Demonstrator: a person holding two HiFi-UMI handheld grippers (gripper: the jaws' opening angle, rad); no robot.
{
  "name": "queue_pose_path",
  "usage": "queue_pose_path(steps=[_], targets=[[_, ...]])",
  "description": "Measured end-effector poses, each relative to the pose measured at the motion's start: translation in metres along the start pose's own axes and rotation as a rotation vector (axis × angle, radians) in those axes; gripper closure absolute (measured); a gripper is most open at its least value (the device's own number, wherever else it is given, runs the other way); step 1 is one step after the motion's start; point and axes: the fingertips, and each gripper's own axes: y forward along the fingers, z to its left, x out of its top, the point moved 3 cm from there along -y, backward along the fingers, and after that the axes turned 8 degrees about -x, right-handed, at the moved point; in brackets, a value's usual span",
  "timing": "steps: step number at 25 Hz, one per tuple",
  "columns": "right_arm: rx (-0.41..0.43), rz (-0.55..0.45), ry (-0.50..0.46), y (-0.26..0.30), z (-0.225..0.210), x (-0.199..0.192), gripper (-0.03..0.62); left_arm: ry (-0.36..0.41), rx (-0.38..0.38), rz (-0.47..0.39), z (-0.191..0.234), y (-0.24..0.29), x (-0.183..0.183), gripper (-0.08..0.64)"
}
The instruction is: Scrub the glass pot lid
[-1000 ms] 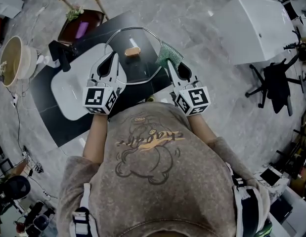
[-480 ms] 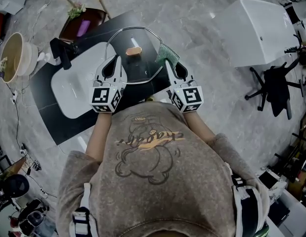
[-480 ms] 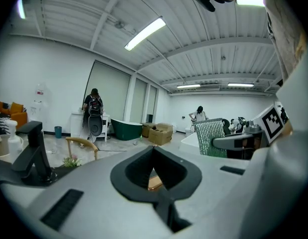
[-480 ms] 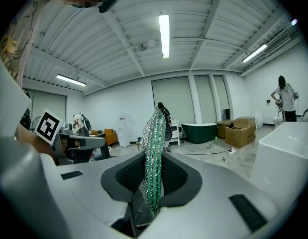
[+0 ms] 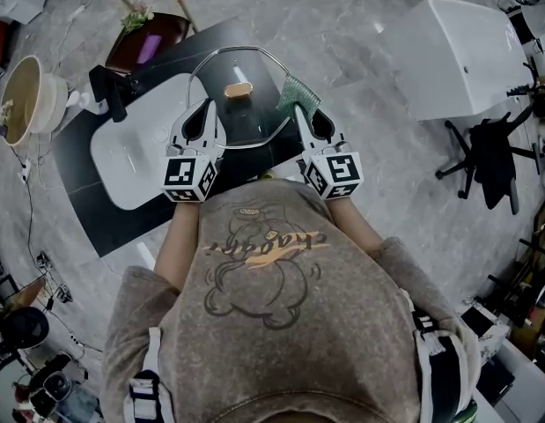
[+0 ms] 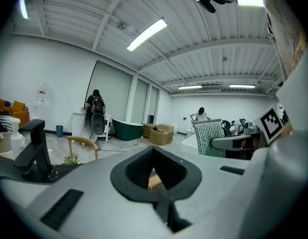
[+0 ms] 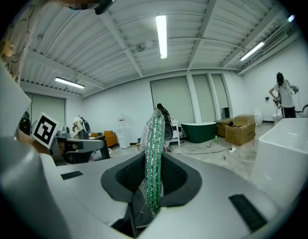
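Observation:
A glass pot lid (image 5: pixel 246 122) with a wooden knob (image 5: pixel 238 90) is held over the black counter. My left gripper (image 5: pixel 203 104) is shut on the lid's left rim. In the left gripper view its jaws are closed, and the knob (image 6: pixel 154 182) shows through the gap behind them. My right gripper (image 5: pixel 300 109) is shut on a green scrub sponge (image 5: pixel 298 92) at the lid's right edge. The sponge (image 7: pixel 154 153) stands upright between that gripper's pads (image 7: pixel 125 176). From the left gripper view the sponge (image 6: pixel 209 138) sits just to the right.
A white basin (image 5: pixel 122 157) sits in the black counter (image 5: pixel 87 210), with a black faucet (image 5: pixel 109 91) at its far left. A basket with flowers (image 5: pixel 144 33) stands beyond it. A white tub (image 5: pixel 457 51) and an office chair (image 5: pixel 488 152) are on the right.
The left gripper has sunk a little with the lid, and the right gripper has shifted slightly inward in the head view. Both grips are unchanged.

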Motion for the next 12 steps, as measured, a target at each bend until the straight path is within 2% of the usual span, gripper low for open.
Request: queue_pose_path(steps=[12], targets=[[-0.005,0.011,0.01,-0.0026,-0.0032,-0.0001,0.506,-0.015,0.008,0.01,-0.0015,-0.0053,-0.0048,0.551]])
